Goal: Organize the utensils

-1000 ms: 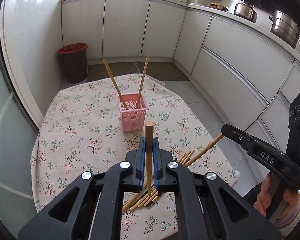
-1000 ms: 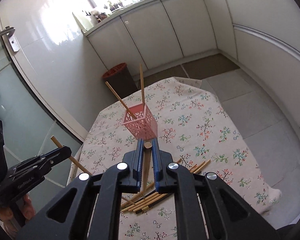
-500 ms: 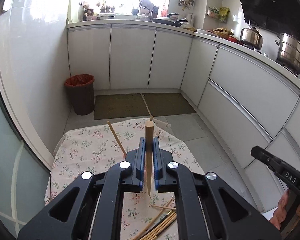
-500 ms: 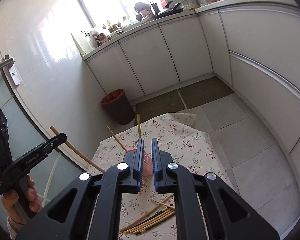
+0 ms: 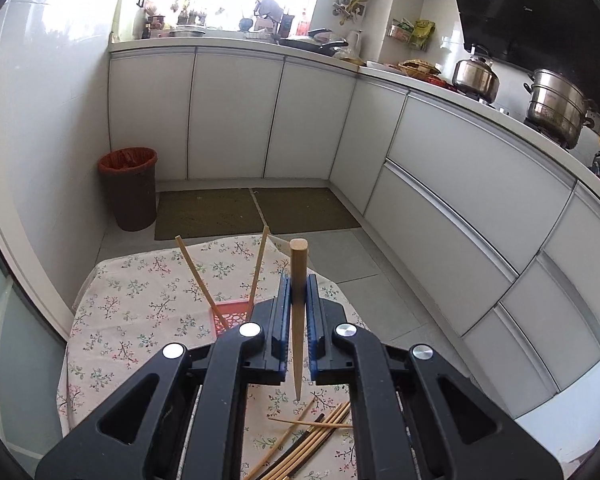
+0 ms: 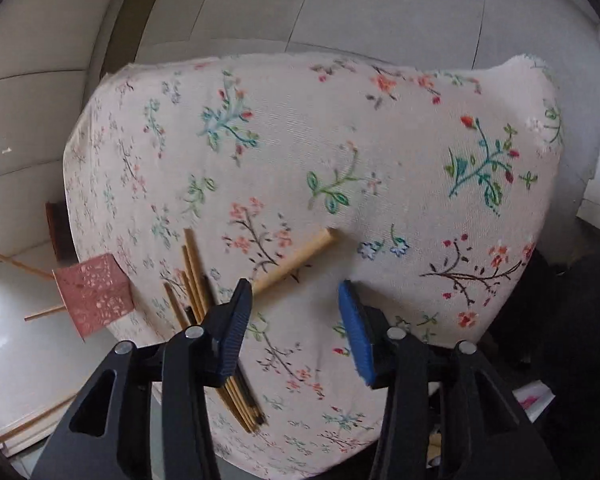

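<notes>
My left gripper (image 5: 298, 294) is shut on a wooden chopstick (image 5: 299, 280) that stands upright between its jaws, above the floral table. The pink basket (image 5: 230, 314) with two chopsticks (image 5: 194, 272) leaning in it sits just left of and beyond the jaws. My right gripper (image 6: 296, 300) is open and empty, tilted over the table. A single chopstick (image 6: 296, 262) lies loose on the cloth just ahead of its jaws. A pile of several chopsticks (image 6: 198, 276) lies left of it; the pile also shows in the left wrist view (image 5: 308, 436). The basket (image 6: 92, 294) is at the far left.
The floral tablecloth (image 6: 340, 140) covers a small round table. A red bin (image 5: 128, 184) stands on the floor by the white cabinets (image 5: 236, 116). Pots (image 5: 556, 106) sit on the counter at right. Floor mats (image 5: 256, 212) lie beyond the table.
My right gripper has opened and rolled over the table; the chopstick it held a second ago now lies loose on the cloth. My left gripper stays raised with its chopstick.
</notes>
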Available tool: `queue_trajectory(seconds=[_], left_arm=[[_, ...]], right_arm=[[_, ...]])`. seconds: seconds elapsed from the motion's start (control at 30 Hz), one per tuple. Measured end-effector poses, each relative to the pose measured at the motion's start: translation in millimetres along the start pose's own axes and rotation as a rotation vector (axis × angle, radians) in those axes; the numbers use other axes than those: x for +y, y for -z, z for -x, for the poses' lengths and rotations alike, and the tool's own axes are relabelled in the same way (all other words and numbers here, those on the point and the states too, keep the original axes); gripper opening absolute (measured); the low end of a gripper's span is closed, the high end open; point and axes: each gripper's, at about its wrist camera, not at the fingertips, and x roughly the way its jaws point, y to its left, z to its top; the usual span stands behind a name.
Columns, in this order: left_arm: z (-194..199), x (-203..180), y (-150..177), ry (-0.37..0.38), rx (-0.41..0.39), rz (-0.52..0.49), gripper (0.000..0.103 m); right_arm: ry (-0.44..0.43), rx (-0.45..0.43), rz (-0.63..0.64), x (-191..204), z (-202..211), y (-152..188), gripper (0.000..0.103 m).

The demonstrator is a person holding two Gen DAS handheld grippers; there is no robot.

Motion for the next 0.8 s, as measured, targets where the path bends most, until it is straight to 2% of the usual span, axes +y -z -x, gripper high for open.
queue_trajectory(seconds=[0.07, 0.1, 0.17, 0.2, 0.33, 0.4, 0.43, 0.47, 0.53, 0.57, 0.6, 0.63, 0.73, 0.8], left_arm=[[-1, 1, 4, 0.011, 0.005, -0.007, 0.007], [-1, 1, 5, 0.018, 0.006, -0.009, 0.007], [0, 6, 9, 0.028, 0.006, -0.01, 0.007], [1, 9, 10, 0.03, 0.005, -0.008, 0.007], [3, 24, 13, 0.037, 0.0, 0.009, 0.007], [3, 30, 16, 0.044, 0.003, 0.024, 0.007], [3, 32, 18, 0.04, 0.005, 0.027, 0.007], [4, 33, 19, 0.037, 0.006, 0.027, 0.007], [5, 37, 23, 0.032, 0.01, 0.029, 0.007], [6, 39, 24, 0.028, 0.01, 0.031, 0.007], [7, 41, 25, 0.024, 0.01, 0.036, 0.007], [8, 42, 26, 0.02, 0.01, 0.043, 0.007], [11, 47, 27, 0.005, 0.006, 0.057, 0.007], [16, 48, 29, -0.002, 0.0, 0.067, 0.007]], right_arm=[[0.023, -0.049, 0.023, 23, 0, -2, 0.048], [0.062, -0.06, -0.016, 28, -4, -5, 0.048], [0.11, 0.02, -0.073, 31, -22, -12, 0.05], [0.15, -0.02, -0.041, 38, -18, -11, 0.05], [0.283, -0.084, 0.07, 62, -23, 1, 0.05], [0.314, -0.115, 0.122, 75, -24, -1, 0.034], [0.323, -0.127, 0.136, 80, -23, -4, 0.023], [0.312, -0.124, 0.143, 83, -23, -9, 0.016], [0.295, -0.098, 0.174, 89, -23, -19, 0.008], [0.272, -0.087, 0.189, 91, -21, -24, 0.008], [0.186, -0.074, 0.209, 92, -19, -29, 0.008], [0.153, -0.074, 0.23, 99, -18, -34, 0.008], [0.035, -0.114, 0.343, 117, 0, -29, 0.008], [-0.019, -0.167, 0.473, 131, 19, -15, 0.008]])
